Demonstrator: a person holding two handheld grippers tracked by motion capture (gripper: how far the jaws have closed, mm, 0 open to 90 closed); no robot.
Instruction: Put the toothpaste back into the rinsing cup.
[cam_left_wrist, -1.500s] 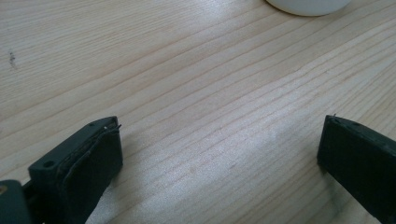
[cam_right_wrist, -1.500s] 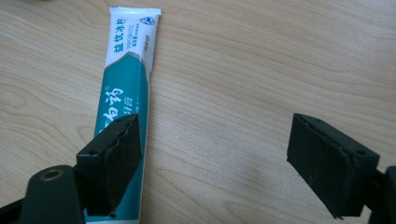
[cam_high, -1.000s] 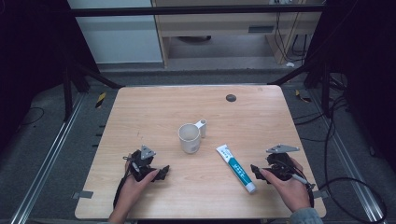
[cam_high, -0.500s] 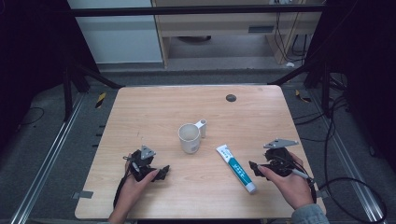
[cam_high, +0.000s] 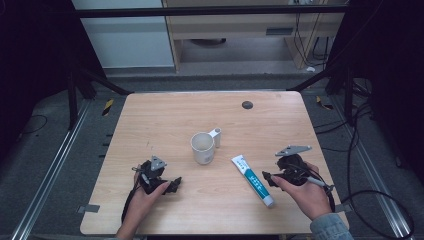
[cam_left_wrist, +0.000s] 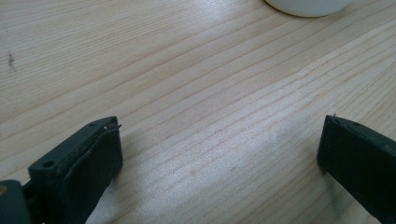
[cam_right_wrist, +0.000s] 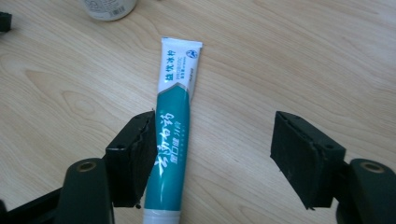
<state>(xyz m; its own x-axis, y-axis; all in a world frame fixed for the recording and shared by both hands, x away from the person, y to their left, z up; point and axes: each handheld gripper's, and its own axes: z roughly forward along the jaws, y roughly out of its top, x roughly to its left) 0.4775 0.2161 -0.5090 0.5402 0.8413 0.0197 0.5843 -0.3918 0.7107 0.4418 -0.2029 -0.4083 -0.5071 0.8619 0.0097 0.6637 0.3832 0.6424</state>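
The toothpaste tube (cam_right_wrist: 172, 140) lies flat on the desk (cam_high: 150, 125), long axis running near-to-far, just left of the right gripper (cam_right_wrist: 212, 158), whose empty jaws, still wide, have just been closing.

We see a pale wooden table (cam_high: 150, 125) with fine straight grain and a soft satin sheen. The teal-and-white plastic toothpaste tube (cam_right_wrist: 173, 126) looks smooth and glossy. The white glazed ceramic mug (cam_high: 203, 148) shines faintly. The right gripper (cam_right_wrist: 212, 154) has matt black, slightly rough pads.
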